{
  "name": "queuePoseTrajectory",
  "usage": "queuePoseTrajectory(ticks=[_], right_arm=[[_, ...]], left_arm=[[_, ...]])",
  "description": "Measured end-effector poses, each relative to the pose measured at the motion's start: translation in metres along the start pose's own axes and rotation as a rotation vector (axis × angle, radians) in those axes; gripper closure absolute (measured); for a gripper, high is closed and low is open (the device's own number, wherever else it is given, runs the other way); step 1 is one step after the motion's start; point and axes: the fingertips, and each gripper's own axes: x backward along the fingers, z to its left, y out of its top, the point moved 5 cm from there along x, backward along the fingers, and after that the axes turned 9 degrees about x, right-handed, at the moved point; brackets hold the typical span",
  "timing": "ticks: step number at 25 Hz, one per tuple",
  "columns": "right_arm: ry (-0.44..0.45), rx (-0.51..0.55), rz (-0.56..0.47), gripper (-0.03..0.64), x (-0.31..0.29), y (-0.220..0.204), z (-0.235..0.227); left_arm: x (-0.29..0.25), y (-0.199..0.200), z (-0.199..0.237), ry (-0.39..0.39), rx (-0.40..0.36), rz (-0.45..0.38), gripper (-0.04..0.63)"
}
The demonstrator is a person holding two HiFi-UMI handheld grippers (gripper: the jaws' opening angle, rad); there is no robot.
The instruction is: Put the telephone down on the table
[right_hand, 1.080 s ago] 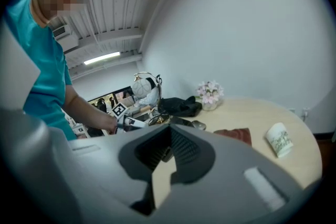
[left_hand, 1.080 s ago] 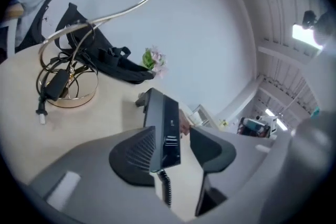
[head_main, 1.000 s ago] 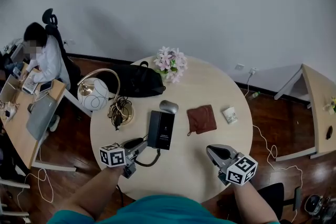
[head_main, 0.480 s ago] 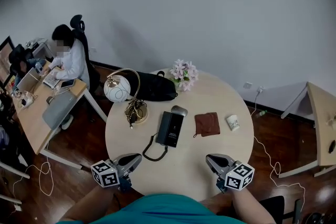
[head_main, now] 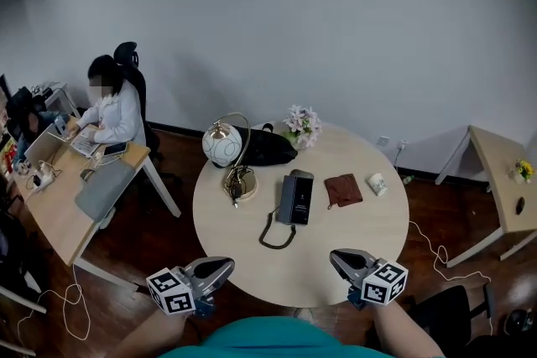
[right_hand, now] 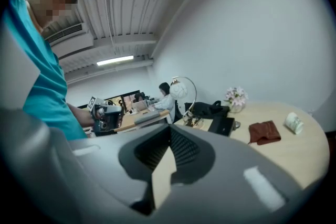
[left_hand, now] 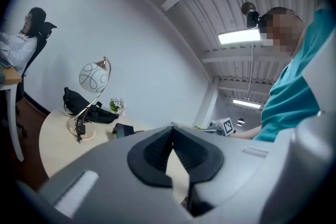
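Lying flat near the middle of the round table (head_main: 352, 243), the telephone (head_main: 295, 198) is a dark slab with its long side running away from the person, and its cord (head_main: 278, 236) loops loose toward the near edge. Neither gripper touches it. The left gripper (head_main: 225, 267) hangs just off the table's near left edge, above the floor, and its jaws are closed tip to tip with nothing between them. The right gripper (head_main: 338, 256) sits at the near right edge, well apart from the telephone. Its jaws are likewise pressed together and empty (its own view shows the pads meeting at a point).

To the left of the telephone stands a lamp (head_main: 222, 144) with a white globe shade on a curved brass arm, its base near the table's left side. Behind it, at the far edge, lies a black bag (head_main: 270, 149), and beside the bag stands a small bunch of pale flowers (head_main: 302, 124). Right of the telephone, close by but apart from it, lies a brown cloth (head_main: 342, 189). Further right is a small white cup (head_main: 377, 183).

Off to the left, a person (head_main: 113, 109) in white sits at a desk (head_main: 59, 210). Another table (head_main: 495, 172) stands to the right.
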Motion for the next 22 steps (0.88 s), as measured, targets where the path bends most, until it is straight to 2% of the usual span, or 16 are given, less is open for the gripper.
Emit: queuePoseTrajectory(ticks=[5,9,13,19,22], right_arm=[[-0.034,-0.024,0.019,0.614,0.001,-0.01,0.083],[-0.058,-0.01,0.035,0.614,0.018,-0.006,0.13],[-0.093,0.006,0.036,0.614,0.043,-0.003,0.156],[-0.114,-0.007,0.043,0.615,0.092,-0.019,0.175],[-0.108,-0.004,0.024,0.615,0.122,-0.028,0.184]], left_arm=[[0.064,-0.009,-0.011,-0.061,-0.008,0.041,0.589],[0.098,-0.019,-0.026,-0.092,0.032,0.029,0.589],[0.11,-0.033,-0.046,-0.127,0.042,0.036,0.589],[0.1,-0.059,-0.084,-0.167,0.05,0.053,0.589],[0.1,-0.076,-0.112,-0.156,0.032,0.056,0.589]])
